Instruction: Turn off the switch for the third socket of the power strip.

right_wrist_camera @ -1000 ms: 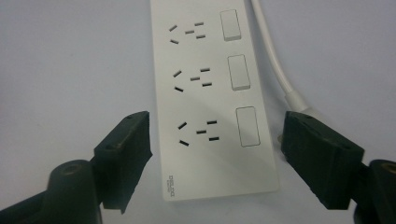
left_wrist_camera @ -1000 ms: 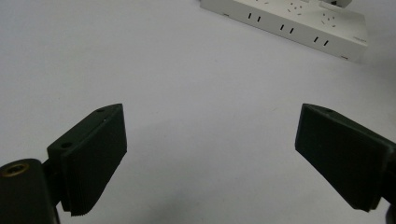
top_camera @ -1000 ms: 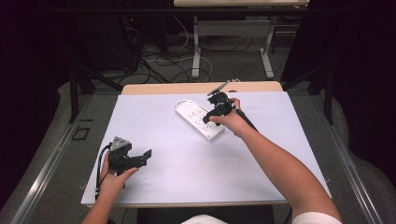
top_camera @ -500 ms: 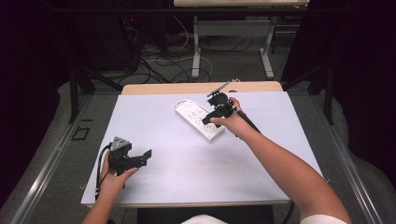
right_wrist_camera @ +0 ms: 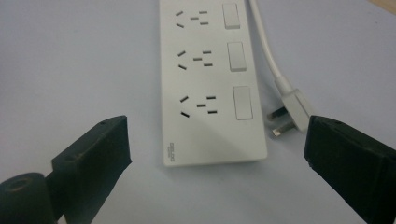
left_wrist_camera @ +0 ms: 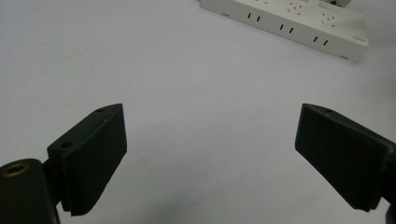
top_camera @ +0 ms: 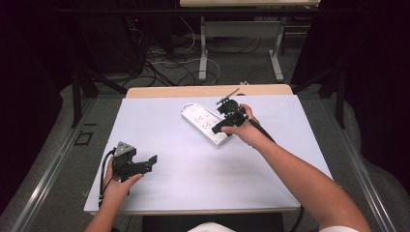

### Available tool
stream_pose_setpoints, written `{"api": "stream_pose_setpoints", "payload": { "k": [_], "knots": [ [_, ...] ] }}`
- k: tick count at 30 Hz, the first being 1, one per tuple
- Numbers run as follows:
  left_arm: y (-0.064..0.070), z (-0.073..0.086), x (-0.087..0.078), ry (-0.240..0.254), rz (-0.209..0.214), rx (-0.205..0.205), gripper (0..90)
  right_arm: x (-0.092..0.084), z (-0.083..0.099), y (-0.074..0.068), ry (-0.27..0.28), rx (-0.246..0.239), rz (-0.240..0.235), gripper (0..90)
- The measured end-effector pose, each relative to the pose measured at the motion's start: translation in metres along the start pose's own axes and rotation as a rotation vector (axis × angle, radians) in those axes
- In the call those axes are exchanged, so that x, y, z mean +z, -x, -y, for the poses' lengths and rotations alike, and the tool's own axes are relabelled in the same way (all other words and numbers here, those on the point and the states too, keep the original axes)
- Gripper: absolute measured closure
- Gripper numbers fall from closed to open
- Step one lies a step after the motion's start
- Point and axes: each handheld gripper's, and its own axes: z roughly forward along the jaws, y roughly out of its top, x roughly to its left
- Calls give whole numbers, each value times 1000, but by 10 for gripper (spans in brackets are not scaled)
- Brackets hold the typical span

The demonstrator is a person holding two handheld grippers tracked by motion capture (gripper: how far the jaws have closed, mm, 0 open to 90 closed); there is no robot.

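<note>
A white power strip (top_camera: 199,119) lies slantwise at the back middle of the table, and its near end shows in the right gripper view (right_wrist_camera: 205,84) with three sockets and three switches. Its white plug (right_wrist_camera: 292,106) lies loose beside that end on its cable (right_wrist_camera: 266,39). My right gripper (top_camera: 220,127) hovers over the strip's near end; its jaws have just been opening and now stand wide, touching nothing (right_wrist_camera: 215,135). My left gripper (top_camera: 147,163) rests open at the front left, nothing between its jaws (left_wrist_camera: 210,121), with the strip (left_wrist_camera: 289,21) farther off.
The pale grey table top (top_camera: 193,183) has a wooden strip along its far edge (top_camera: 159,91). Beyond it stand table legs (top_camera: 203,53) and loose cables on the floor (top_camera: 164,60). A black cable (top_camera: 263,131) trails from the right gripper along the forearm.
The right hand has shifted only slightly over the power strip's end. The left gripper has kept still.
</note>
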Motion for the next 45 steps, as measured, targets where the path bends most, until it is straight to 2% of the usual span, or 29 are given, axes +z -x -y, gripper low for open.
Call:
{"api": "stream_pose_setpoints", "payload": {
  "k": [2,12,15,16,19,26,28,35,45],
  "knots": [
    [0,0,1,10,-5,-1,90,-3,2,0,-1,3,16,32],
    [1,0,1,3,0,-1,90,-19,16,5,46,33,-9,0],
    [1,0,1,-1,-1,-1,90,-22,19,9,59,34,5,0],
    [1,0,1,-2,-1,0,90,-24,20,9,58,55,9,0],
    [1,0,1,-2,-1,-1,90,-28,23,14,89,63,12,0],
    [1,0,1,3,0,1,90,-40,30,17,101,94,14,0],
    [2,0,1,1,-1,-2,90,-41,33,18,123,80,17,0],
    [1,0,1,-1,0,-1,90,-49,43,20,140,59,50,0],
    [2,0,1,3,0,4,90,-61,60,20,180,56,49,0]
  ]
}}
